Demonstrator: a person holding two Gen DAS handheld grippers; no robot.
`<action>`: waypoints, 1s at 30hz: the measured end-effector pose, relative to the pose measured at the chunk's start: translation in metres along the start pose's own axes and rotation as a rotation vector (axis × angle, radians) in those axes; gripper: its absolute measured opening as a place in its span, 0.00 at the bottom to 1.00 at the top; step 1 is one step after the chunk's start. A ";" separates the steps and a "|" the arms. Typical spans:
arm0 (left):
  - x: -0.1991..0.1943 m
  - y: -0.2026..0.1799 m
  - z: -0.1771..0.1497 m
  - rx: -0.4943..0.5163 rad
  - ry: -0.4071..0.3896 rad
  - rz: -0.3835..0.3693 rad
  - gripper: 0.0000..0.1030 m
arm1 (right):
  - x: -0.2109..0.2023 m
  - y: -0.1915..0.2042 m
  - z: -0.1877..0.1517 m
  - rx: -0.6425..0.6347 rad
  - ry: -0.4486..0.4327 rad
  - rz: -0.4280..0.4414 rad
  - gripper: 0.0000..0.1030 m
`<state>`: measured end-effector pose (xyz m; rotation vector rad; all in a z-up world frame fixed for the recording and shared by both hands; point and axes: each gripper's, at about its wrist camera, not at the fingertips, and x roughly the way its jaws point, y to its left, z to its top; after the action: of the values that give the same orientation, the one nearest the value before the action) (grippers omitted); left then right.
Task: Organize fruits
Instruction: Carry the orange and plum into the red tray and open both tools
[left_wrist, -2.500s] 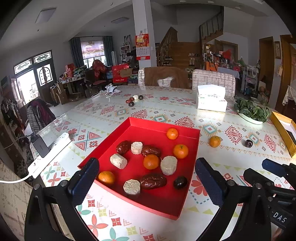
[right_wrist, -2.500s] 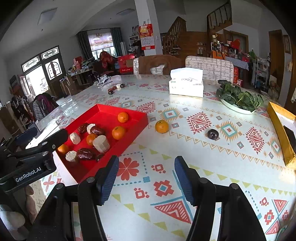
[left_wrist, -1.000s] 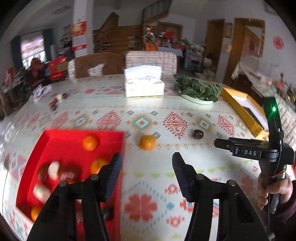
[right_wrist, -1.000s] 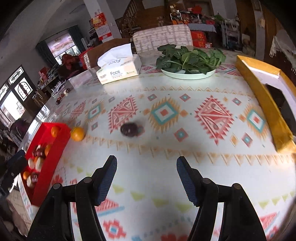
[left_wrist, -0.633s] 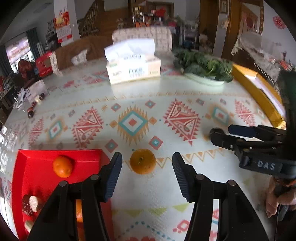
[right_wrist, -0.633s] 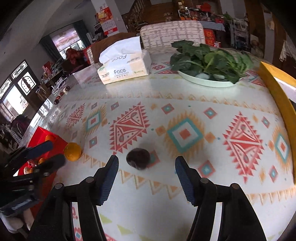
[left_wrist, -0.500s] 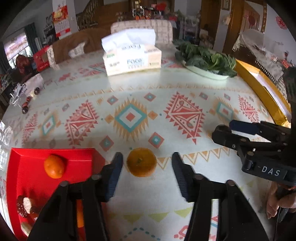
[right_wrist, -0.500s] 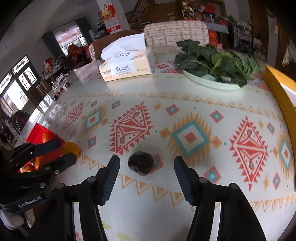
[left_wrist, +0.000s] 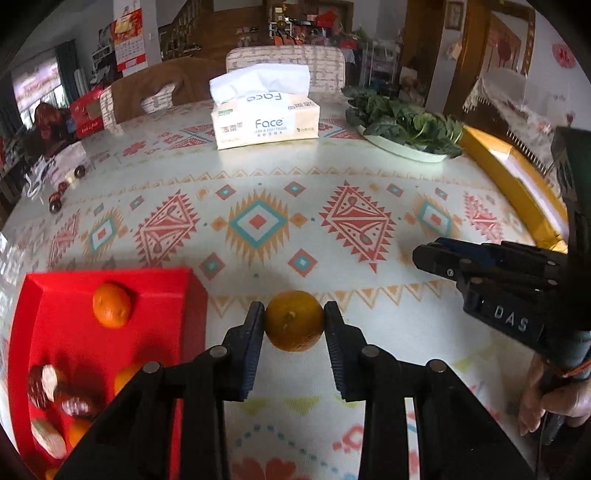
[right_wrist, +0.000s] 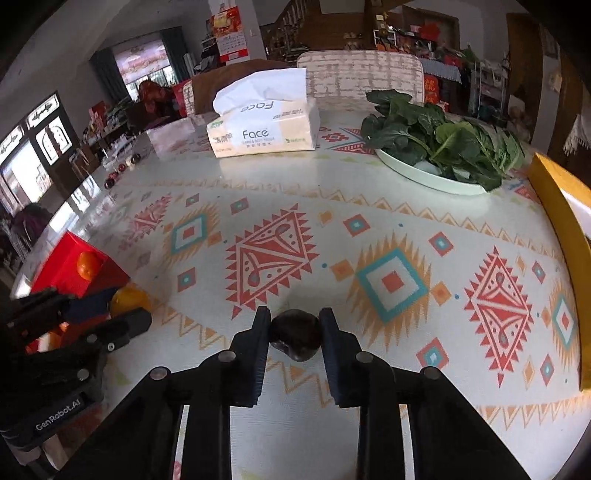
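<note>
The left gripper (left_wrist: 294, 317) pinches an orange (left_wrist: 294, 320) on the counter (left_wrist: 258, 177), just right of the red tray (left_wrist: 110, 280). The right gripper (right_wrist: 294, 325) pinches a dark round fruit (right_wrist: 295, 334) on the counter, right of the orange.

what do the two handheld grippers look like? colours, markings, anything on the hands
Both are matte black plastic with two flat blue-black jaws and round silver pivot bolts. The left gripper carries white "GenRobot.AI" lettering on its body; the right gripper carries raised "DAS" lettering. The right hand is bare, with a thin orange cable at the grip.
</note>
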<state>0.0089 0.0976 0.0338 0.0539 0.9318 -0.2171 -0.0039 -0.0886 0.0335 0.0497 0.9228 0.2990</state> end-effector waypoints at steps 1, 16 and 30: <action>-0.004 0.002 -0.002 -0.015 -0.005 -0.012 0.31 | -0.004 -0.001 -0.001 0.009 -0.003 0.007 0.29; -0.116 0.118 -0.061 -0.312 -0.177 0.021 0.31 | -0.064 0.096 -0.015 -0.089 -0.047 0.180 0.29; -0.093 0.208 -0.070 -0.400 -0.111 0.110 0.31 | -0.031 0.221 -0.047 -0.249 0.088 0.348 0.29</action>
<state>-0.0561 0.3253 0.0565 -0.2734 0.8445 0.0706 -0.1099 0.1105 0.0669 -0.0336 0.9570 0.7424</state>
